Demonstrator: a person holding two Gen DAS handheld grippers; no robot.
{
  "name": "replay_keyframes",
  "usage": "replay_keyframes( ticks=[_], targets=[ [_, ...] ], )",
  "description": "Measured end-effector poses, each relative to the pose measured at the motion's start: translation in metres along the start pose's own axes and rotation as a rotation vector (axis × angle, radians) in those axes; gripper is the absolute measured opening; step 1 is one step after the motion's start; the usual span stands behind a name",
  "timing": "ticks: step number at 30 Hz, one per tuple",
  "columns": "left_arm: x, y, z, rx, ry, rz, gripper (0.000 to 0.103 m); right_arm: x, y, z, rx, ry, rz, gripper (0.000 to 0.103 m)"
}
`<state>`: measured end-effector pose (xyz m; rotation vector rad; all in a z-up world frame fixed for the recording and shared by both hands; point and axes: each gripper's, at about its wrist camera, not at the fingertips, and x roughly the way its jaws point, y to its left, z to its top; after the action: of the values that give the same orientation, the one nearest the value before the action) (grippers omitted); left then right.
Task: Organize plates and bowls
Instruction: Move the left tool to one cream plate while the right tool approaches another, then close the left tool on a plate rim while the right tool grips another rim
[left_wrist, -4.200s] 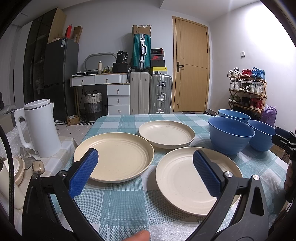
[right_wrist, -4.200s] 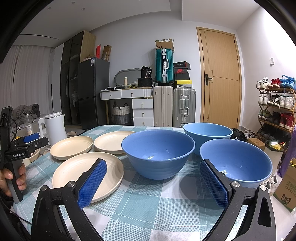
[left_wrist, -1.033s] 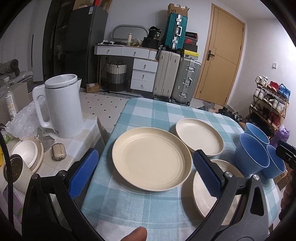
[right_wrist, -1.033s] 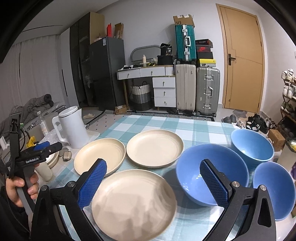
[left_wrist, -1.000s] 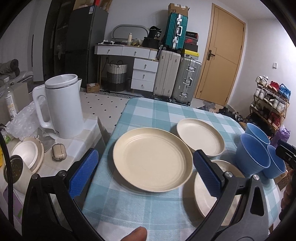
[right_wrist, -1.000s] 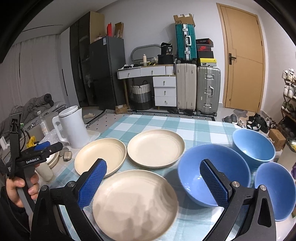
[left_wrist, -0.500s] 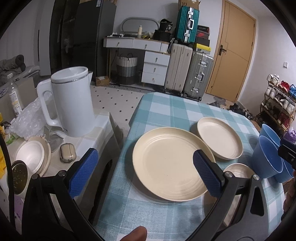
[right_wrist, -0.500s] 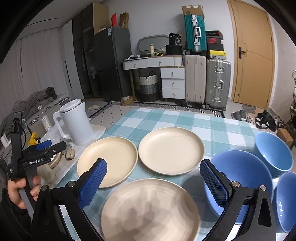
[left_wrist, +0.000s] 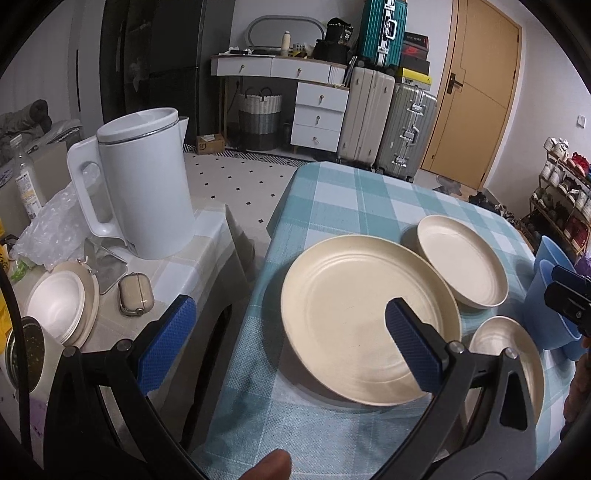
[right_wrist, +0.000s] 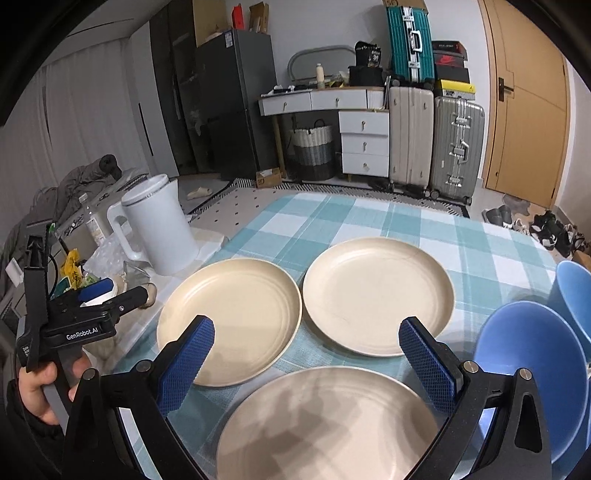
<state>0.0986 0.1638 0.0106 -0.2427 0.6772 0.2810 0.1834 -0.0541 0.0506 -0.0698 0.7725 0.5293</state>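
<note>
Three cream plates lie on the checked tablecloth: a left plate (left_wrist: 351, 314) (right_wrist: 229, 317), a far plate (left_wrist: 461, 266) (right_wrist: 376, 295) and a near plate (left_wrist: 506, 354) (right_wrist: 325, 424). Blue bowls (right_wrist: 532, 369) (left_wrist: 546, 306) stand at the table's right, one behind another (right_wrist: 572, 291). My left gripper (left_wrist: 290, 349) (right_wrist: 118, 291) is open above the left plate's near-left rim and the table edge, holding nothing. My right gripper (right_wrist: 306, 363) is open above the near plate's far rim, with nothing between its fingers. It shows at the right border of the left wrist view (left_wrist: 569, 299).
A white kettle (left_wrist: 144, 184) (right_wrist: 159, 229) stands on a low side table (left_wrist: 207, 229) left of the dining table, with a small case (left_wrist: 135, 299), a white dish (left_wrist: 59, 314) and plastic wrap. A gap separates the two tables. Suitcases, drawers and a door stand behind.
Both grippers have moved left and tilted down over the last second. The left view now straddles the table's left edge, and the bowls have slid to the right border. Both stay open.
</note>
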Motion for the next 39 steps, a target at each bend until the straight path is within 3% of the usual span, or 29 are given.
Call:
replay_keyframes(
  ticks=[17,24,35,39],
  targets=[
    [0.044,0.004,-0.006,0.018,0.097,0.016,0.102,0.060,0.010,-0.005,0.004,0.106,0.043,0.101],
    [0.062,0.010,-0.008,0.002,0.147,0.008,0.098,0.088,0.016,-0.008,0.001,0.166,0.056,0.086],
    [0.080,0.010,-0.011,0.010,0.194,0.012,0.095,0.116,0.020,-0.014,0.015,0.235,0.084,0.074],
    [0.083,0.009,-0.011,0.011,0.205,0.018,0.087,0.123,0.022,-0.016,0.016,0.254,0.086,0.066]
  ],
)
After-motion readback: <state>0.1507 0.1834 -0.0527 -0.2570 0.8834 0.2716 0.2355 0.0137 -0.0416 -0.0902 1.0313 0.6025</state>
